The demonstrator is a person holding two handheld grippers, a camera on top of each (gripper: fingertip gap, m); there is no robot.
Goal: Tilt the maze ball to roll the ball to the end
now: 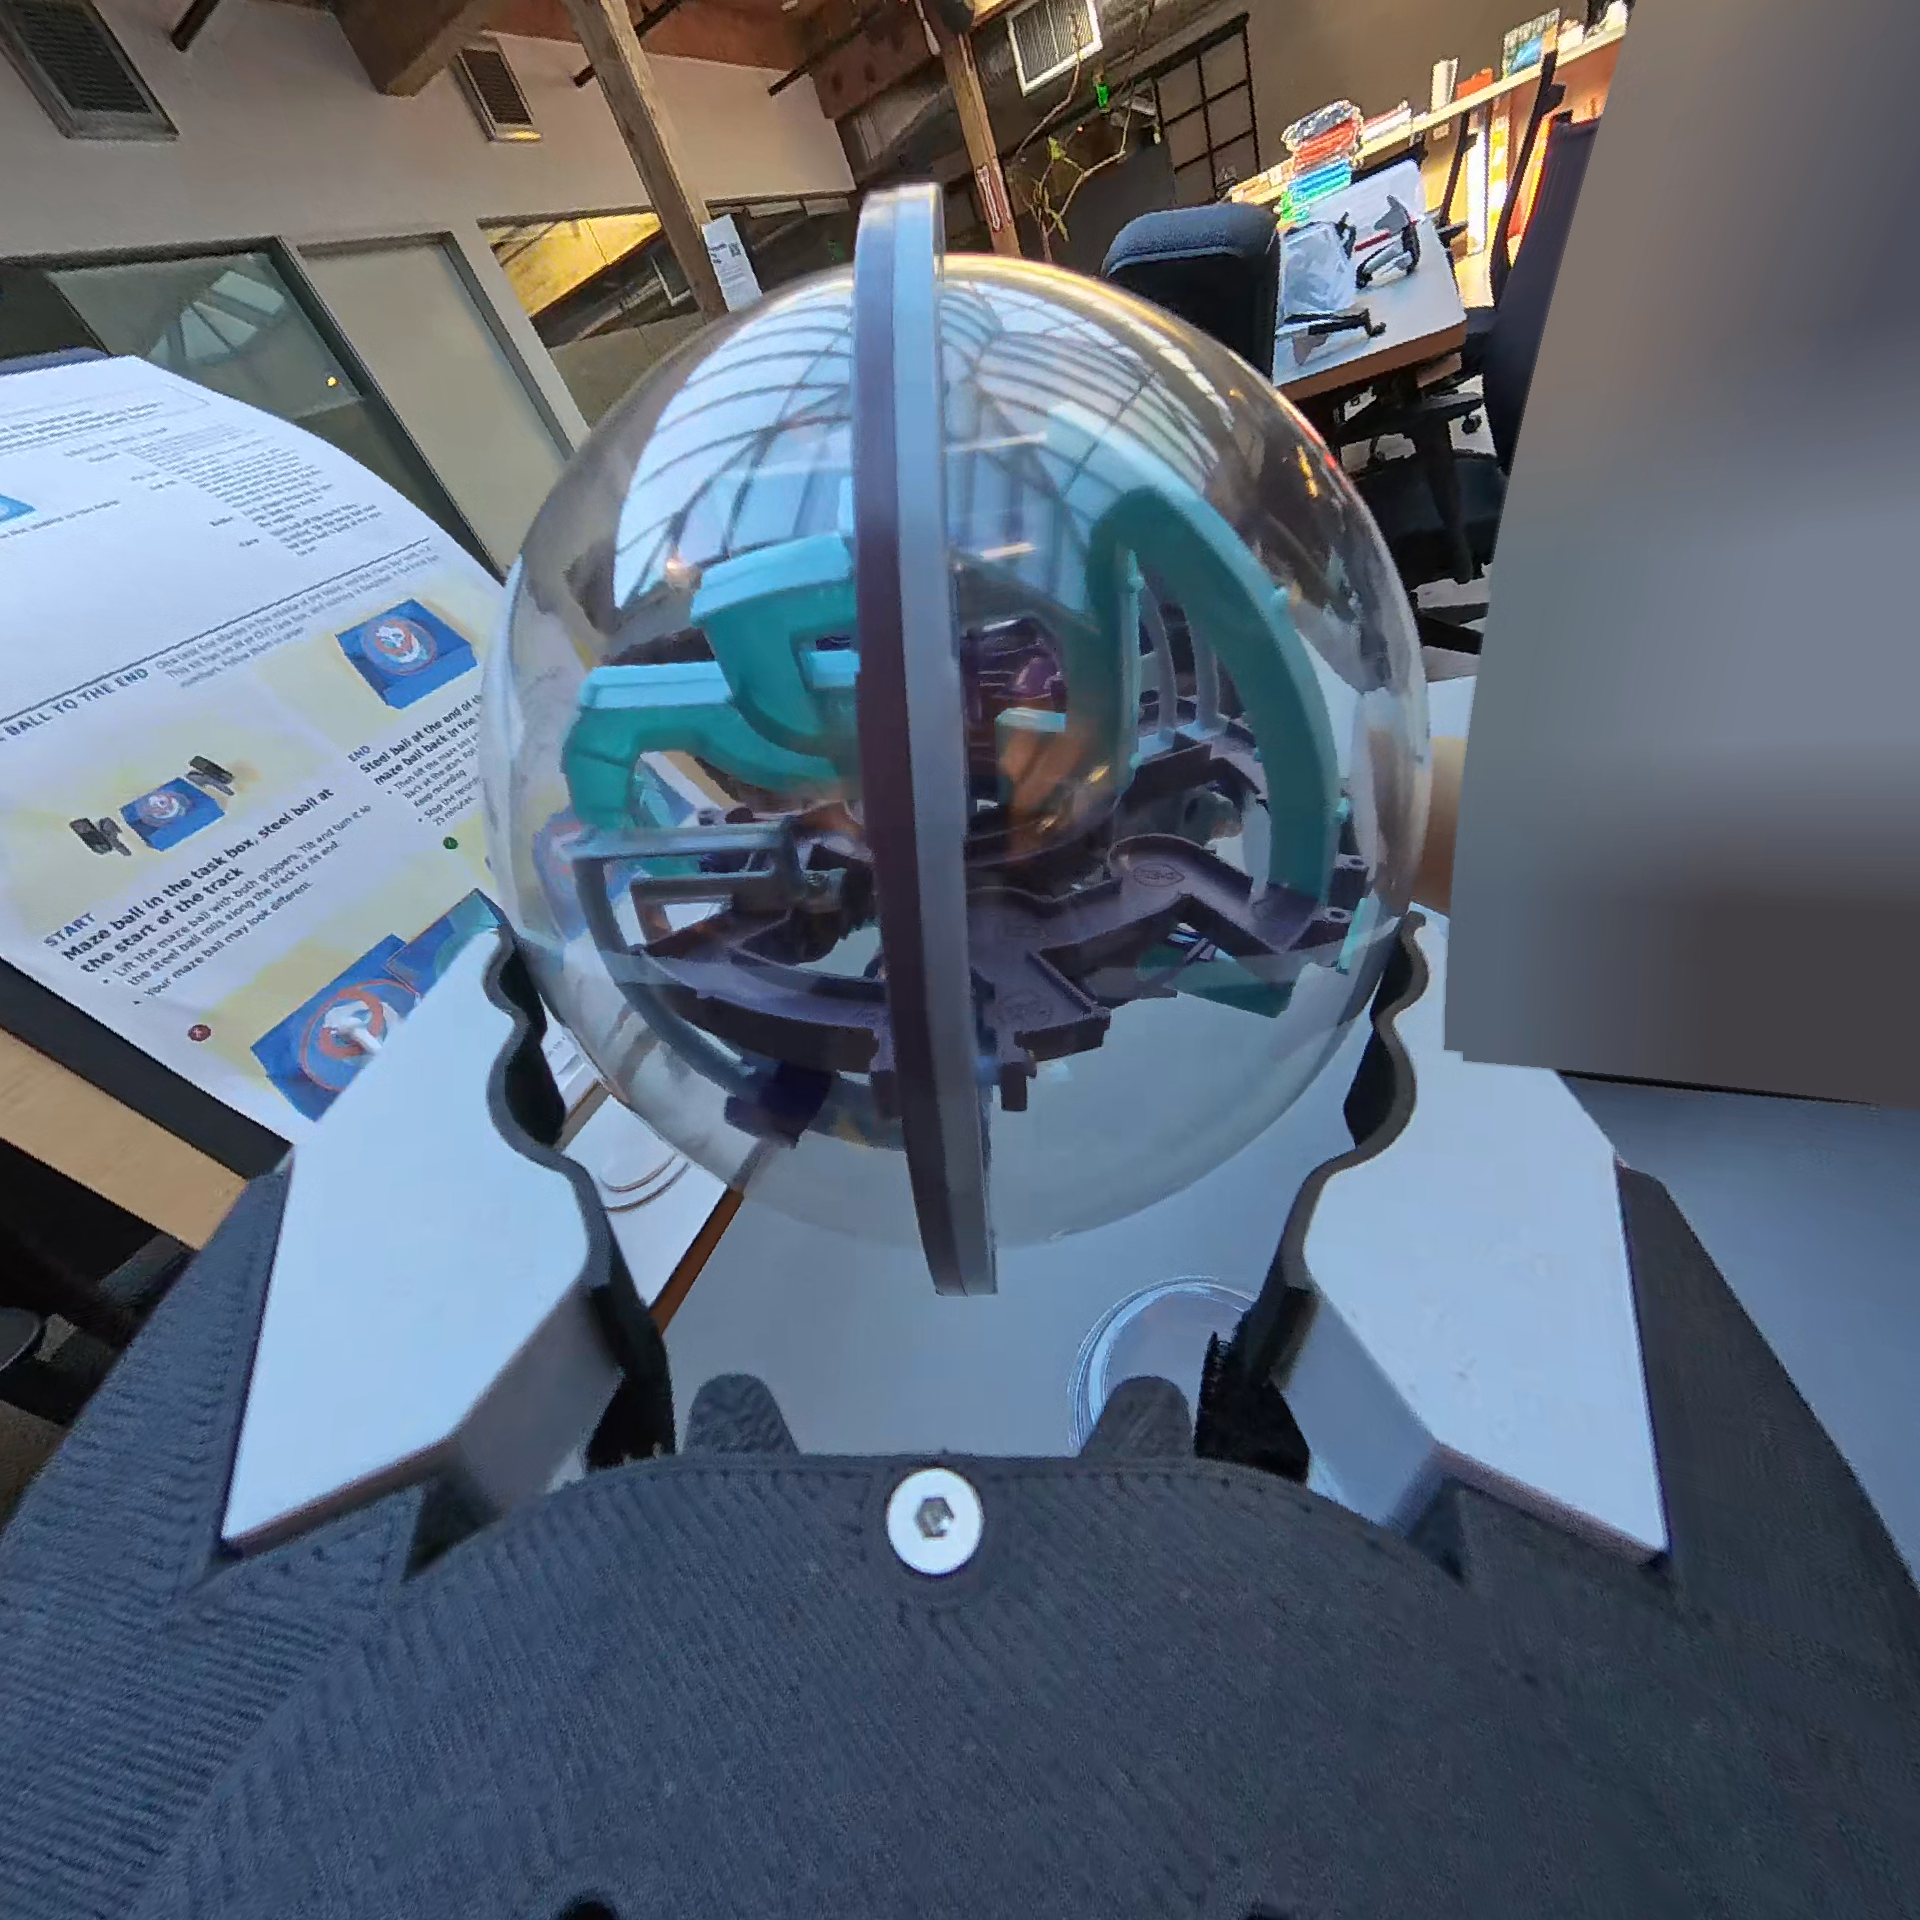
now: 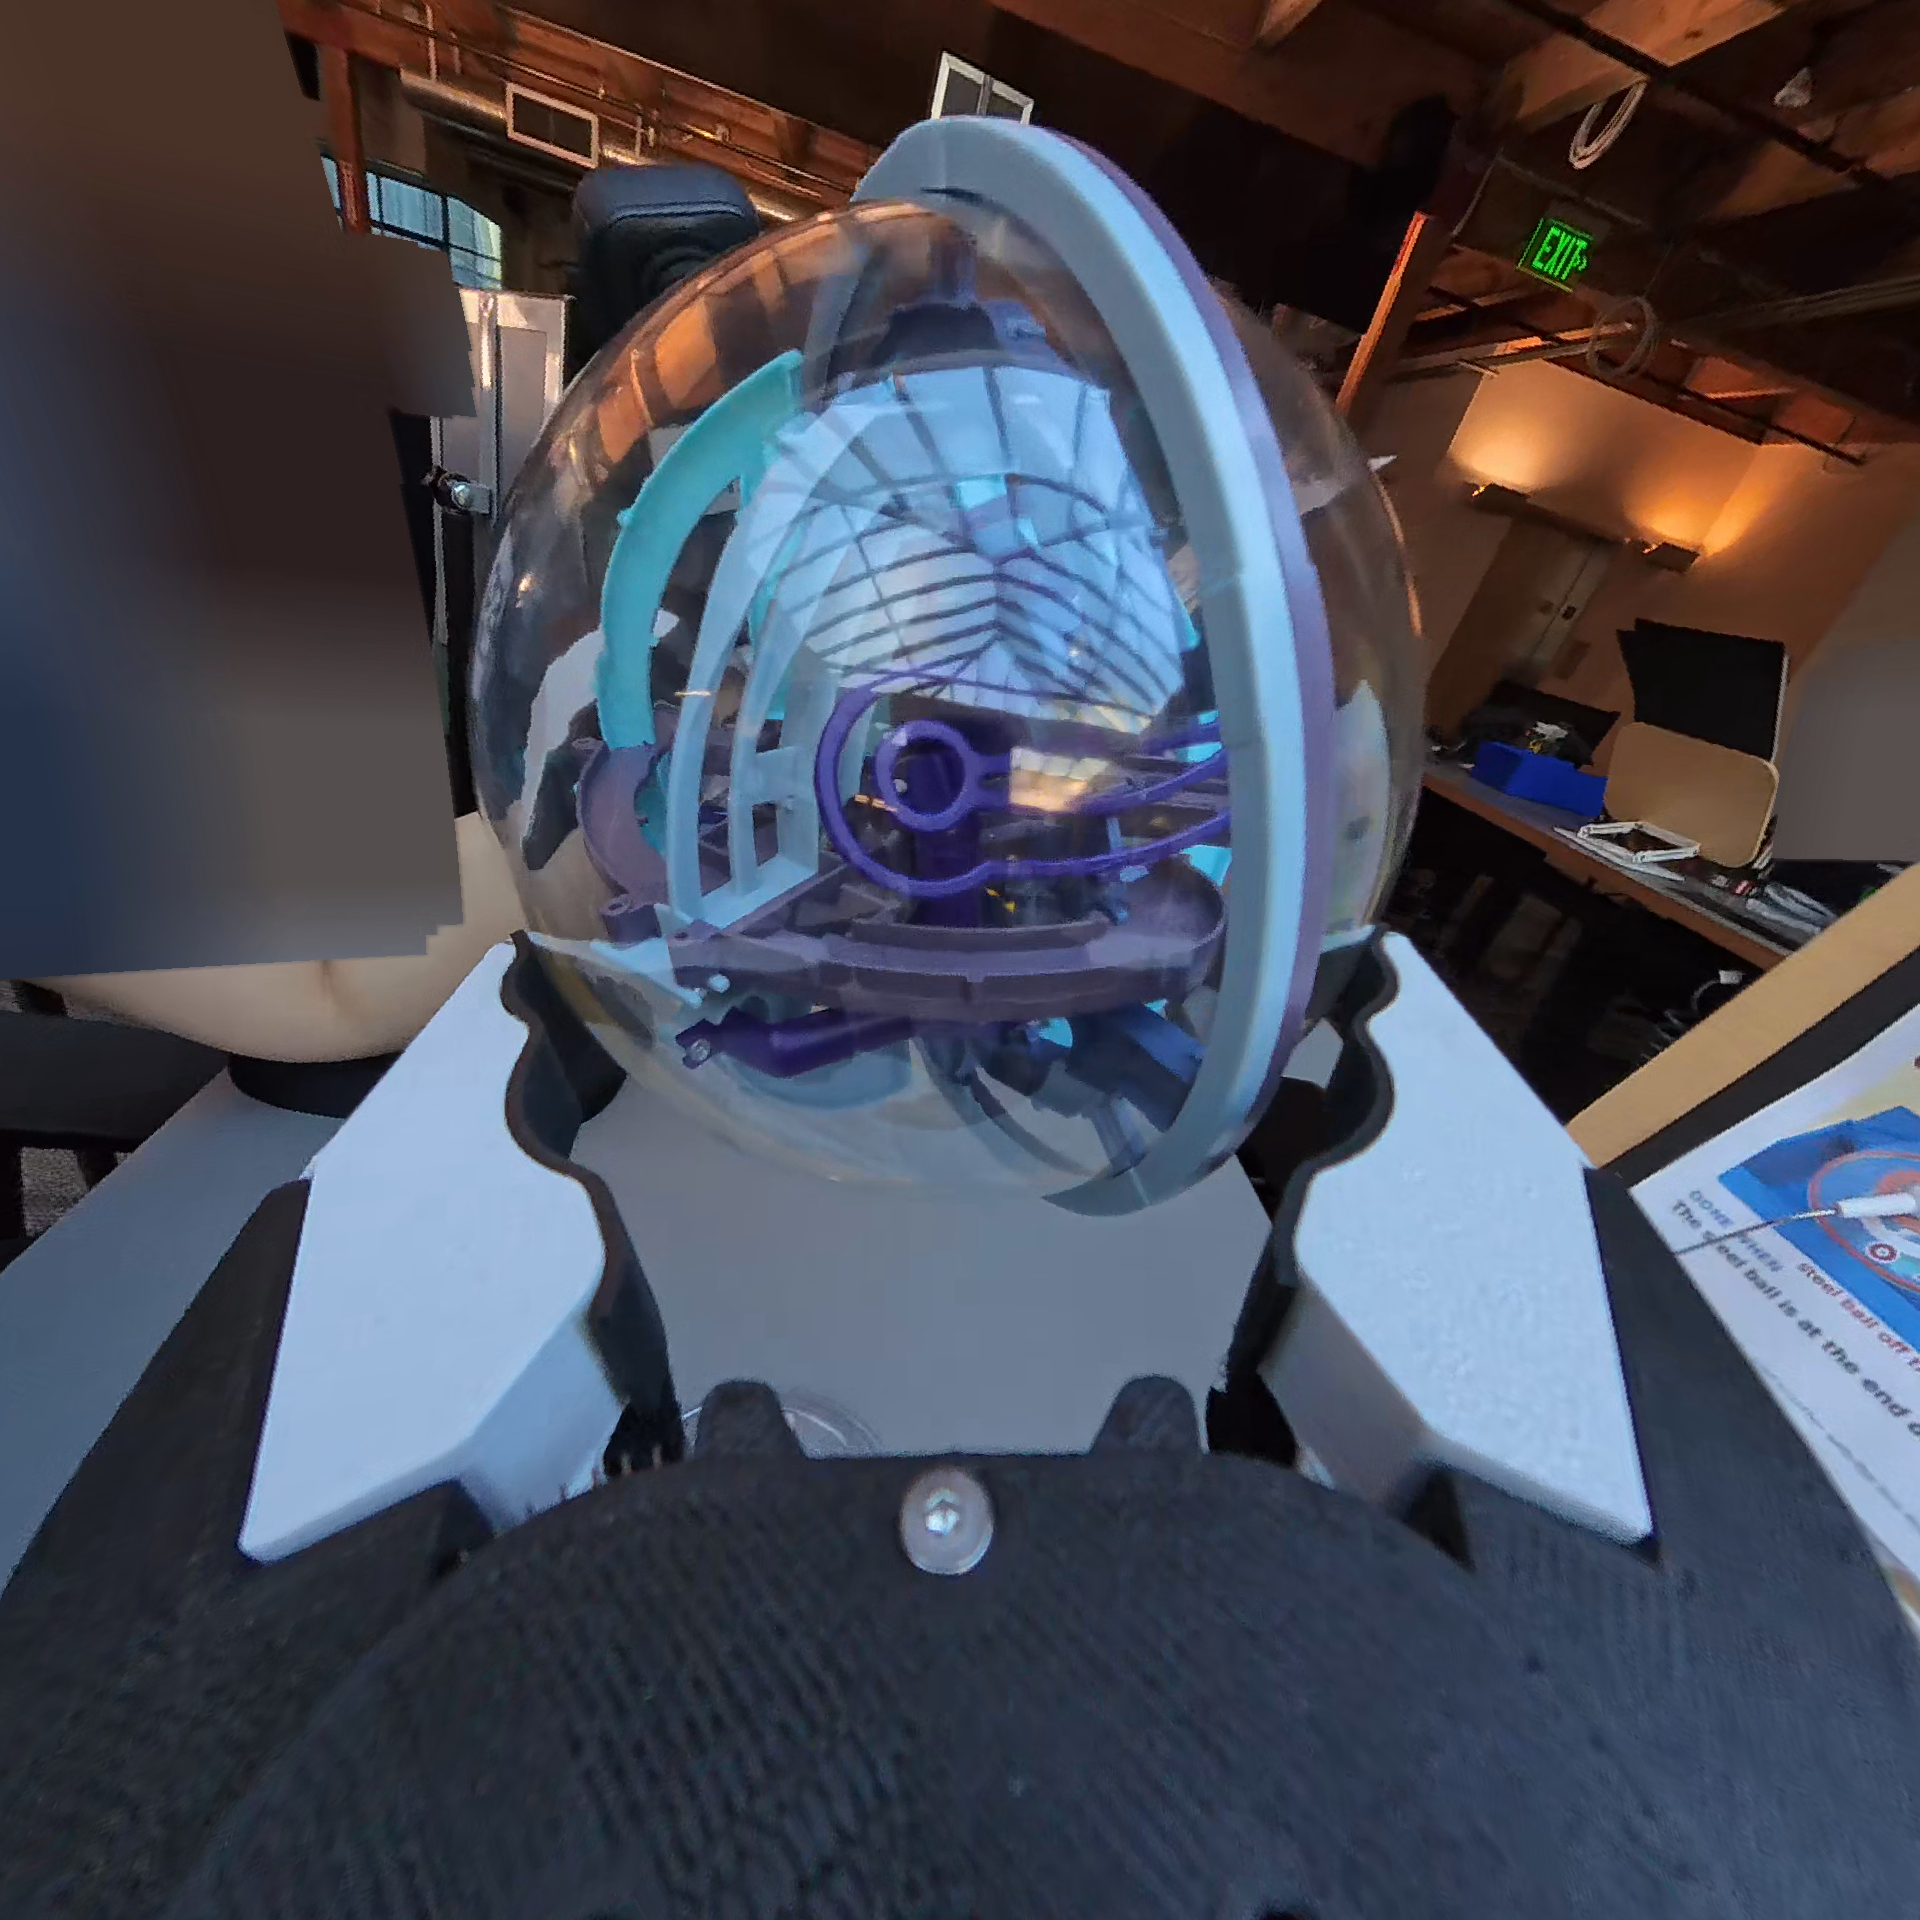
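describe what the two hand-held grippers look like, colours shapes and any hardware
Both look alike. The left hand-held gripper has a black ribbed 3D-printed body, a silver hex screw at its centre, and two flat white angular fingers lined with wavy black pads. The right hand-held gripper matches it: black textured body, silver screw, white fingers with wavy black edges. No cables or sleeves show.

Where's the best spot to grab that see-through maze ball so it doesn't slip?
Grip the maze ball low on its clear domes, one tool from each side, as the left tool and right tool do now. The shell is round and smooth, so cradling its lower curve between spread fingers holds it; avoid the thin gray ring jutting around the middle.
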